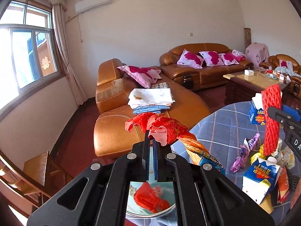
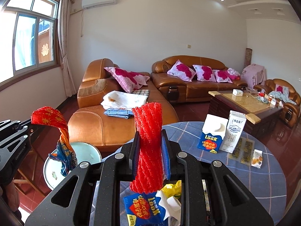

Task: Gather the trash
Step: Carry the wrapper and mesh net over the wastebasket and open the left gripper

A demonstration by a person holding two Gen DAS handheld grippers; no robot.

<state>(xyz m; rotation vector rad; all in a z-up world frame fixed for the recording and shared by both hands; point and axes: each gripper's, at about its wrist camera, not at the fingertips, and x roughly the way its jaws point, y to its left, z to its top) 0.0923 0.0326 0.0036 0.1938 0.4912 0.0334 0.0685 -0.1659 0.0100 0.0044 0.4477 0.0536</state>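
Note:
My left gripper (image 1: 150, 141) is shut on a crumpled red and orange snack wrapper (image 1: 165, 130), held above a pale green bin (image 1: 150, 210) that holds red plastic. The wrapper (image 2: 56, 130) and the bin (image 2: 84, 150) also show in the right wrist view, at the left. My right gripper (image 2: 148, 143) is shut on an upright red foam net sleeve (image 2: 148, 146), above a blue LOOK carton (image 2: 143, 211) and yellow plastic (image 2: 173, 188). The sleeve (image 1: 271, 120) also shows at the right of the left wrist view.
A round table with a blue checked cloth (image 2: 254, 179) bears two cartons (image 2: 214, 135), snack packets (image 2: 242, 150) and a purple wrapper (image 1: 244, 154). Brown leather sofas (image 2: 116, 120) and a coffee table (image 2: 242, 103) stand beyond. A wooden chair (image 1: 35, 169) is at the left.

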